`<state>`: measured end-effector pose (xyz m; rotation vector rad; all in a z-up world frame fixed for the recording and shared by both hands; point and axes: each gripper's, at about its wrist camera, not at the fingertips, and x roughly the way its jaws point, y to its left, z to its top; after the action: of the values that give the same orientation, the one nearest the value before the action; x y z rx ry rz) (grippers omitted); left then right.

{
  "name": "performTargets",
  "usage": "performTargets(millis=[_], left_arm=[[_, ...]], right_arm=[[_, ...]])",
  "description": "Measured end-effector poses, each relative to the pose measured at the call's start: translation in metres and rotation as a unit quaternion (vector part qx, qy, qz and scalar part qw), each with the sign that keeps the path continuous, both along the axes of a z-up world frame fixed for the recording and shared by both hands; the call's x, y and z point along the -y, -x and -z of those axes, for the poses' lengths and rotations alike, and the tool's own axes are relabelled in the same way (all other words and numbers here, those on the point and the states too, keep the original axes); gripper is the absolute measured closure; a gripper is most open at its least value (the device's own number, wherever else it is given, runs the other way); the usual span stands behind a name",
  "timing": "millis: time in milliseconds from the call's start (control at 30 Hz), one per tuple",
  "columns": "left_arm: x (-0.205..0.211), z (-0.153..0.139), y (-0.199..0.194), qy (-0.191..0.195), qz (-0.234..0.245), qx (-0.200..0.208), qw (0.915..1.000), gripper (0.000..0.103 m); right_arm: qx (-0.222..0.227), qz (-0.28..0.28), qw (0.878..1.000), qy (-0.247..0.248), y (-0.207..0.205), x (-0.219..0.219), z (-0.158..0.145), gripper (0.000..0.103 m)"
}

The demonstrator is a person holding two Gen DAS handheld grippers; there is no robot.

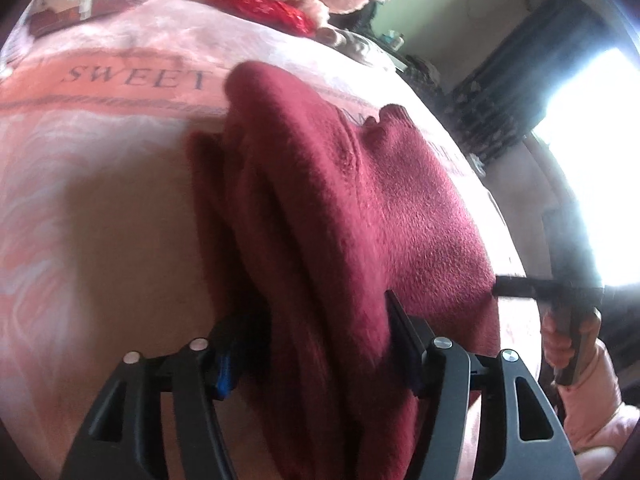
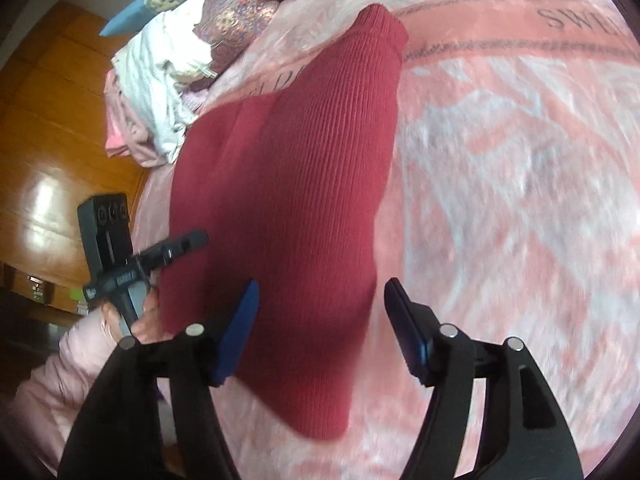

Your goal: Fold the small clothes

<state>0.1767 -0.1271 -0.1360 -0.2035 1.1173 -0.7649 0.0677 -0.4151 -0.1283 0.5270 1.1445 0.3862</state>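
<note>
A dark red knit garment (image 1: 340, 200) lies folded lengthwise on the pink blanket (image 1: 100, 200) printed with "SWEET". In the left wrist view my left gripper (image 1: 316, 312) is open, its fingers standing on either side of the garment's near end, with cloth bunched between them. My right gripper (image 2: 322, 284) is also open over the same garment (image 2: 288, 180), whose near edge lies between its blue pads (image 2: 236, 332) without being pinched. Each gripper shows in the other's view: the right gripper (image 1: 508, 286) at the garment's right edge, the left gripper (image 2: 180, 244) at its left edge, held by a hand in a pink sleeve (image 2: 80, 360).
A heap of white and pink clothes (image 2: 156, 80) and patterned pillows (image 2: 236, 16) sit at the bed's far left corner. Red fabric (image 1: 260, 4) lies at the blanket's far end. A wooden floor (image 2: 52, 160) lies beyond the bed edge. A bright window (image 1: 592, 160) glares.
</note>
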Motion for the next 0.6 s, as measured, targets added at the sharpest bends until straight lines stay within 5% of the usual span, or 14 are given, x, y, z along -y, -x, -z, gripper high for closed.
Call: performTargets(millis=[167, 233, 300, 367, 600], left_arm=[[-0.009, -0.015, 0.033, -0.020, -0.015, 0.039, 0.9989, 0.039], [-0.013, -0.016, 0.048, -0.039, -0.020, 0.054, 0.9976, 0.038], [-0.013, -0.012, 0.054, -0.052, -0.026, 0.057, 0.9967, 0.038], [-0.016, -0.008, 0.059, -0.064, -0.031, 0.062, 0.9955, 0.037], [-0.010, -0.012, 0.076, -0.125, -0.041, 0.127, 0.9831, 0.037]], right_arm=[[-0.014, -0.008, 1.000, -0.013, 0.030, -0.003, 0.013, 0.034], [-0.024, -0.014, 0.999, -0.030, 0.037, -0.005, 0.022, 0.042], [-0.035, -0.020, 0.998, -0.048, 0.040, -0.009, 0.029, 0.067], [-0.026, -0.014, 0.998, -0.049, 0.044, -0.009, 0.028, 0.076], [-0.005, -0.019, 0.999, -0.031, 0.050, -0.016, 0.021, 0.080]])
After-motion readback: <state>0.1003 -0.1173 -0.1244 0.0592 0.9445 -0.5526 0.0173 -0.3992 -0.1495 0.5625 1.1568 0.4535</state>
